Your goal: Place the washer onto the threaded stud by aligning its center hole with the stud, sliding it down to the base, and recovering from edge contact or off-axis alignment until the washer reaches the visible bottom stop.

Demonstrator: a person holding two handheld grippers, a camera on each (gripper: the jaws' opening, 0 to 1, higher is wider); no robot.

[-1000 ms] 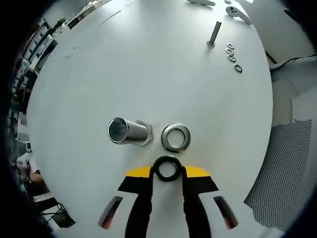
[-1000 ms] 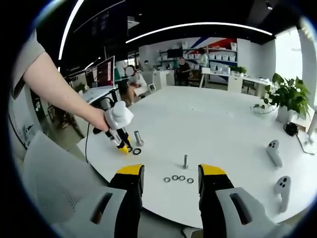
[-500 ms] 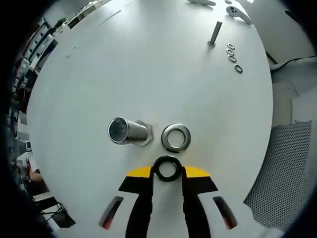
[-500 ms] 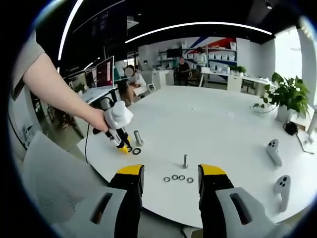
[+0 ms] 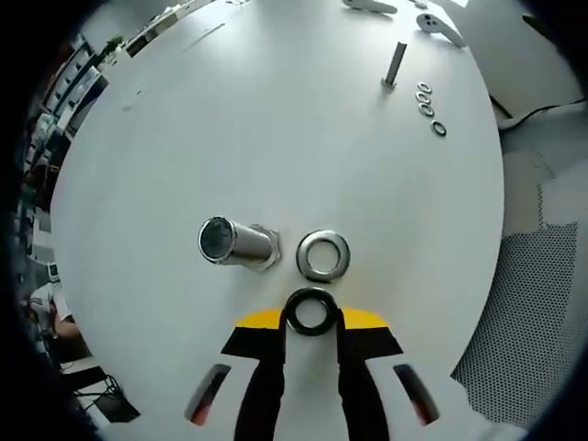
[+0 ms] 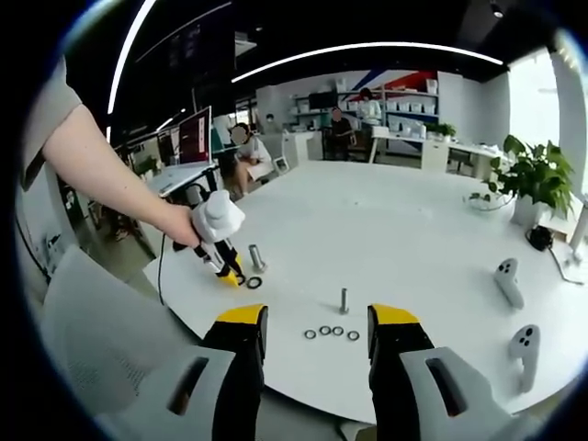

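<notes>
On white table, left gripper view, left to right: large stud upright near centre; silver washer flat just beside it; small stud and row of small washers far off. Left gripper jaws narrowed on black washer, apart from stud. Right gripper jaws spread wide, holding nothing.

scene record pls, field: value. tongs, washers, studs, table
left tongs: shut on black washer, just above the table
right tongs: open, holding nothing
large stud: upright, bare
silver washer: flat on the table beside the large stud
small stud: upright, bare
spare washers: four in a row by the small stud
table: white, round
</notes>
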